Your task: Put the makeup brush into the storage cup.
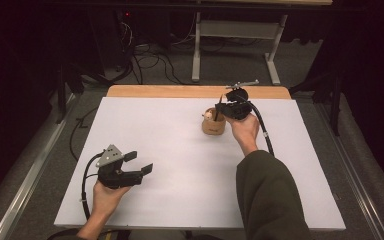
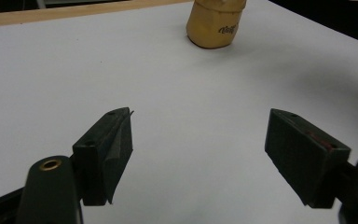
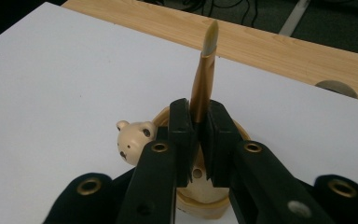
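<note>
A round wooden cup (image 1: 213, 125) with a small bear head (image 3: 133, 137) on its rim stands on the white sheet (image 1: 170, 145), right of centre toward the far side. My right gripper (image 3: 199, 135) hangs just over the cup (image 3: 200, 198), shut on a slim brush (image 3: 204, 74) with a brown handle. The brush's pale tip points up and away, and its lower end is hidden behind the jaws. My left gripper (image 1: 139, 161) rests low at the front left, open with nothing between its jaws. From the left gripper view (image 2: 198, 140) the cup (image 2: 214, 25) stands far ahead.
The white sheet covers a wooden tabletop whose far edge (image 1: 180, 91) shows as a strip, with a round hole (image 3: 334, 87) in it. Beyond the table are a grey metal frame (image 1: 235, 30) and floor cables (image 1: 150, 62). A black cable (image 1: 262, 127) trails from the right gripper.
</note>
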Demonstrator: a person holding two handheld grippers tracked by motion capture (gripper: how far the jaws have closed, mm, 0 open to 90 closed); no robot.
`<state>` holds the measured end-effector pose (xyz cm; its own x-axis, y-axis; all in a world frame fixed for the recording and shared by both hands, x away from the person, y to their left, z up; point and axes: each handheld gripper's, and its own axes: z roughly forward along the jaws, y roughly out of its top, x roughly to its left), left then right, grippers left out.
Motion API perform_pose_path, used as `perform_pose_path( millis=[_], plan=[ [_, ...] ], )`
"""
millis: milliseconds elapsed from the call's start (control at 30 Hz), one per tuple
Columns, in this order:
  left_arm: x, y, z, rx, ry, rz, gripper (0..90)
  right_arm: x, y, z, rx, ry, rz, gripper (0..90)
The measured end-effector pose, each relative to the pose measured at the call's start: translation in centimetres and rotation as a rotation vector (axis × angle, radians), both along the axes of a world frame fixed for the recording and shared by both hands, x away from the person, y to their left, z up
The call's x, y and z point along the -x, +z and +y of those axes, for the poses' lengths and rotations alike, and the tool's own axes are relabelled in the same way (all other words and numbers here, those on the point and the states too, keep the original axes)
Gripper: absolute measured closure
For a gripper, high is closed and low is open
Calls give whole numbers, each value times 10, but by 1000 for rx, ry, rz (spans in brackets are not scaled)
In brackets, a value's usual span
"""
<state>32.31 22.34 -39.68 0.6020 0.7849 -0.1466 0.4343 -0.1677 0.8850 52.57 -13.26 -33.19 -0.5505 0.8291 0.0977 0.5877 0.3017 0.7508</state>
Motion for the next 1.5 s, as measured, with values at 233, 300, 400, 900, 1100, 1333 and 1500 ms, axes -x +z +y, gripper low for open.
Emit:
perform_pose_path(
  millis=[233,300,400,900,1100,1333,1500],
  plan=[
    [-1,0,0,-2,1,3,237,-5,-7,1,37,-39,40,592],
    [-1,0,0,-4,0,4,237,-6,-7,-1,45,-56,40,551],
    [0,0,0,0,3,-1,238,-6,-7,-6,49,-73,40,529],
    [0,1,0,-9,12,-9,237,12,2,-23,4,-49,-49,437],
    [1,1,0,-2,10,-7,237,19,8,-29,1,-42,-78,410],
    [1,1,0,-8,13,-11,237,26,14,-31,10,-21,-107,395],
    [1,1,0,0,12,-7,236,30,16,-34,4,-18,-120,391]
  ],
)
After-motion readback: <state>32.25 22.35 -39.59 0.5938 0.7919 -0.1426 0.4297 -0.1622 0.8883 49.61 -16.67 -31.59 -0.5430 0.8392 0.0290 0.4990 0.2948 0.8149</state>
